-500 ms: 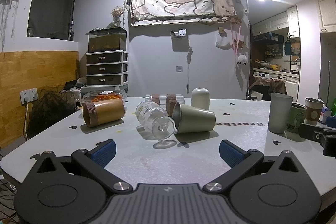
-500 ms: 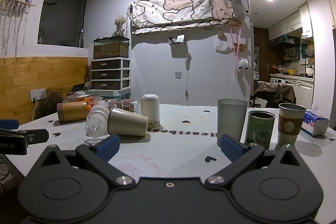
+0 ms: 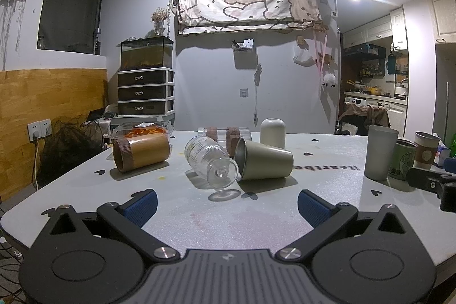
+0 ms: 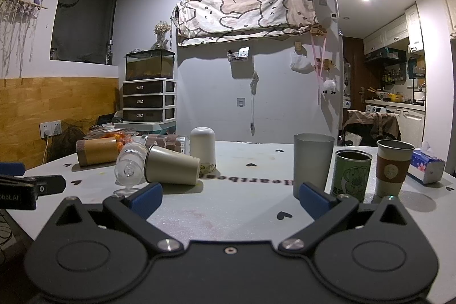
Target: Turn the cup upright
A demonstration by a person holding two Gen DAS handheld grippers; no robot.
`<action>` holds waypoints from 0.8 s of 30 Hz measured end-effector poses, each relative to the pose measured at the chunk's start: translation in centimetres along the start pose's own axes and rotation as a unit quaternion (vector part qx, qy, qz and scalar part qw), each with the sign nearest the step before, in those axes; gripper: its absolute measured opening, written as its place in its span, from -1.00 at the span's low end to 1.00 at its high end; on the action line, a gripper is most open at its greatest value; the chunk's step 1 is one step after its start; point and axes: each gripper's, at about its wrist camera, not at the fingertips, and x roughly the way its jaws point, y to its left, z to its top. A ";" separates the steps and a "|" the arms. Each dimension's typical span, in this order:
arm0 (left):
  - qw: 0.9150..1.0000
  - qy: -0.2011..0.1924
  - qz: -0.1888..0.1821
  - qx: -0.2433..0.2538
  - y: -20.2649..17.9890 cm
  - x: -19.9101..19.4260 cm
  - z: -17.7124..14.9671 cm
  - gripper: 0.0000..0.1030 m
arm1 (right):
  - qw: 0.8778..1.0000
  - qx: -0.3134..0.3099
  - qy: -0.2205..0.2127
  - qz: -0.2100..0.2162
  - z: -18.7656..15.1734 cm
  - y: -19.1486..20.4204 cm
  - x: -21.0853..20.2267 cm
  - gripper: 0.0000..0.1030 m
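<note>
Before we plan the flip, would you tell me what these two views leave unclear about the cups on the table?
- Clear cup with brown bands, left wrist view: the glass goblet and olive metal cup hide its lower part.
- White cup, right wrist view: the olive cup covers its base, so contact cannot be told.
- Green tin, left wrist view: partly behind the grey tumbler.

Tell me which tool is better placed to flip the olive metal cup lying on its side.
Probably the left tool: open, with the olive cup almost straight ahead. The right tool, also open, has it off to its left.
</note>
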 end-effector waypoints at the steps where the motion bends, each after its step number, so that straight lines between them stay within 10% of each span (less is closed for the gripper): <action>1: 1.000 0.000 0.000 0.001 0.0 0.2 -0.2 1.00 | 1.000 0.000 0.000 0.000 0.0 0.0 0.0 1.00; 24: 1.000 -0.003 -0.008 -0.002 0.2 0.1 -0.2 1.00 | 1.000 0.000 -0.001 0.000 0.0 0.0 0.0 1.00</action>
